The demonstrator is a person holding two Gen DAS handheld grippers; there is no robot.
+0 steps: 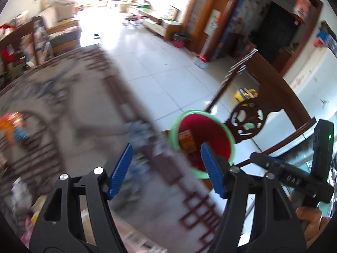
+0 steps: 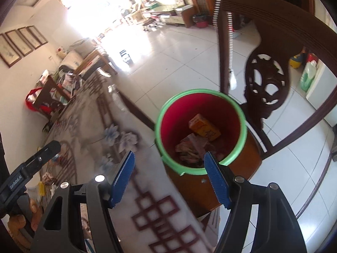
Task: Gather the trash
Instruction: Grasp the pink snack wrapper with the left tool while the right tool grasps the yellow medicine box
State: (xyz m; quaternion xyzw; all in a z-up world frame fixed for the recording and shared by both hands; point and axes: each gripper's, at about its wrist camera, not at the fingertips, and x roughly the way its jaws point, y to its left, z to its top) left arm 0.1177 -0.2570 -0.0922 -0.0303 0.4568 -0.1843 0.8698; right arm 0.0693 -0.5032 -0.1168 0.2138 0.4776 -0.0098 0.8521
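Note:
A red bin with a green rim [image 2: 160,113] stands on a brown wooden seat beside the table. Inside it lie an orange box [image 2: 204,127] and a crumpled wrapper [image 2: 190,147]. My right gripper [image 2: 170,179] hovers just above the bin's near rim, open, with nothing between its blue pads. My left gripper [image 1: 168,170] is over the table edge next to the same bin [image 1: 230,139], also open with nothing held. In the left wrist view the orange box [image 1: 186,141] shows in the bin. An orange wrapper [image 1: 12,126] lies blurred on the table at far left.
A table with a patterned cloth [image 2: 88,126] fills the left side. Behind the bin rises a carved wooden chair back [image 2: 265,84]. White and pink scraps [image 1: 19,189] sit near the table's left edge. A hand [image 2: 23,217] grips a black handle at lower left. White floor tiles [image 2: 179,63] stretch beyond.

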